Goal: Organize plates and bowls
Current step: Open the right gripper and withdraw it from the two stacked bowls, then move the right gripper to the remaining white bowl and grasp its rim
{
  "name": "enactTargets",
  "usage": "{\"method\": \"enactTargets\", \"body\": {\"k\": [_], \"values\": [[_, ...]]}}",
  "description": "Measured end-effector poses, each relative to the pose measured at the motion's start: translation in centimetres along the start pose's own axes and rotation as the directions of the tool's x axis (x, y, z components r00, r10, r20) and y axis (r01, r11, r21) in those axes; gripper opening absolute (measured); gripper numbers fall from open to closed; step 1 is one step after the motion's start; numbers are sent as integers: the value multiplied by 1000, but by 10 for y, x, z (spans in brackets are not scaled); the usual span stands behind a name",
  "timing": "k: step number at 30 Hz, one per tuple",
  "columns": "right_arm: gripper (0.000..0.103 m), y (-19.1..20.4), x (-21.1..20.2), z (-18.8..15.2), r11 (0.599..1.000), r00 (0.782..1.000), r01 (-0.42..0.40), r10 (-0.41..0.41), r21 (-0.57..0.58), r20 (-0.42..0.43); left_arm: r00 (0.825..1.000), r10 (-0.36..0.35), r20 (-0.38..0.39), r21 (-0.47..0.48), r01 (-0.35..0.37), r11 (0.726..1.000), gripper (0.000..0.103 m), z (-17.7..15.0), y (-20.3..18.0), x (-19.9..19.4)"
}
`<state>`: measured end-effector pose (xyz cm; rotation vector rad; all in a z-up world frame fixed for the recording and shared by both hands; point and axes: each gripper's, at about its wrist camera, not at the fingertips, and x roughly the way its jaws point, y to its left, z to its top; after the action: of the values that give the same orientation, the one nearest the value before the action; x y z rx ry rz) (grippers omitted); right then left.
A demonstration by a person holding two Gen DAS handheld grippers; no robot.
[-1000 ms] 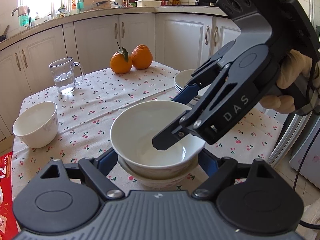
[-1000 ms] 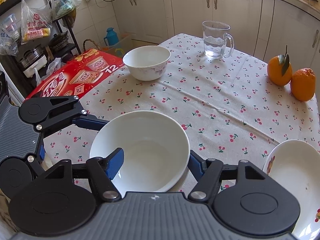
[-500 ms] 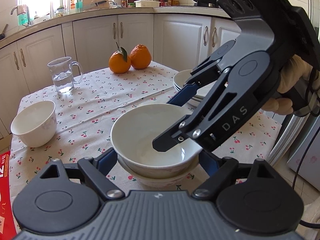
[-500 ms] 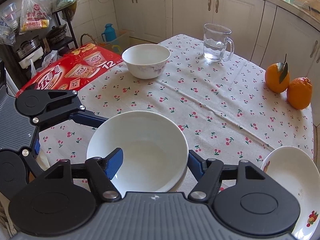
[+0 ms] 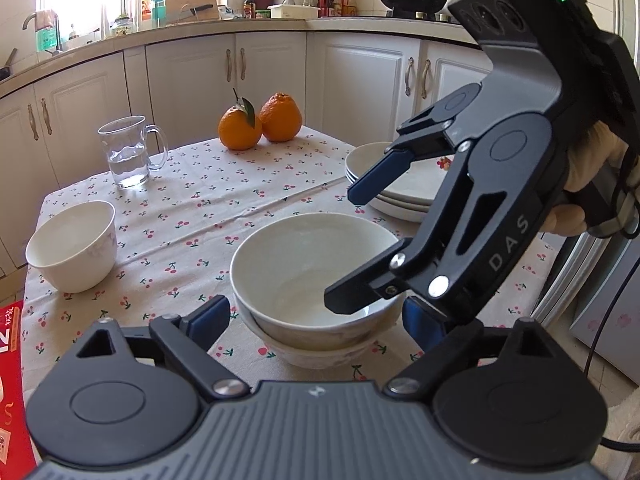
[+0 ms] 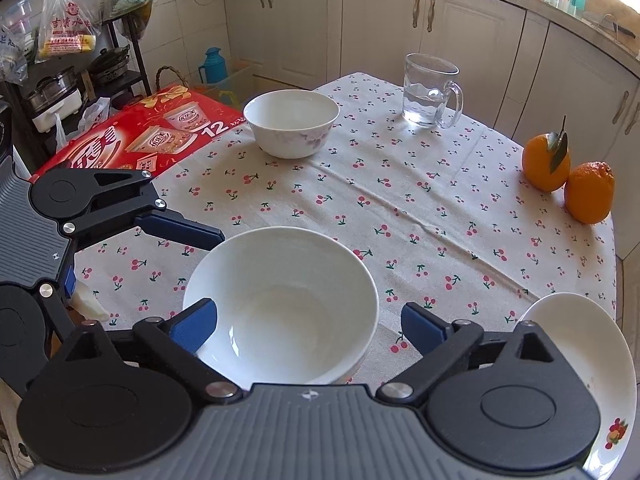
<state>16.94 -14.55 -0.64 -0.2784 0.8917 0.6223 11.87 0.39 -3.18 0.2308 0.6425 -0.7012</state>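
Note:
A white bowl (image 5: 308,268) sits nested in a second bowl (image 5: 320,350) near the table's front edge; the top bowl also shows in the right wrist view (image 6: 280,304). My left gripper (image 5: 316,320) is open, its fingers either side of the stack. My right gripper (image 6: 308,320) is open above the top bowl, also seen from the side in the left wrist view (image 5: 354,240). A third white bowl (image 5: 72,244) stands apart at the left. A stack of plates (image 5: 400,184) lies at the right.
A glass mug with water (image 5: 128,152) and two oranges (image 5: 260,122) stand at the far side of the cherry-print tablecloth (image 5: 192,208). A red box (image 6: 140,136) lies beside the table. Kitchen cabinets (image 5: 260,76) are behind.
My right gripper has lifted and pulled back a little from the top bowl. The nested bowls have not moved.

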Motion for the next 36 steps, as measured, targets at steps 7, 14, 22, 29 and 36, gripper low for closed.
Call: {"method": "enactTargets", "body": {"k": [7,14,22,29,36], "values": [[103,7,-2,-3,1000,1000,28,-28,-4,2,1000,16,18,4,-16,1000,94,-5,-1,-16],[103,11,-8,-4,998,998,56,-56,2,12,998,49,38,-3,-49,999,95,-11,5,-33],[103,25,-19,17,997,997,64,-62,-50,48,988,145,59,-49,-142,989,96,-16,36,-46],[103,30,-8,55,993,996,62,-56,-100,65,963,264,63,-109,-256,961,96,-16,82,-43],[103,22,22,96,992,998,41,-35,-121,49,941,332,61,-127,-322,938,96,-12,119,-22]]}}
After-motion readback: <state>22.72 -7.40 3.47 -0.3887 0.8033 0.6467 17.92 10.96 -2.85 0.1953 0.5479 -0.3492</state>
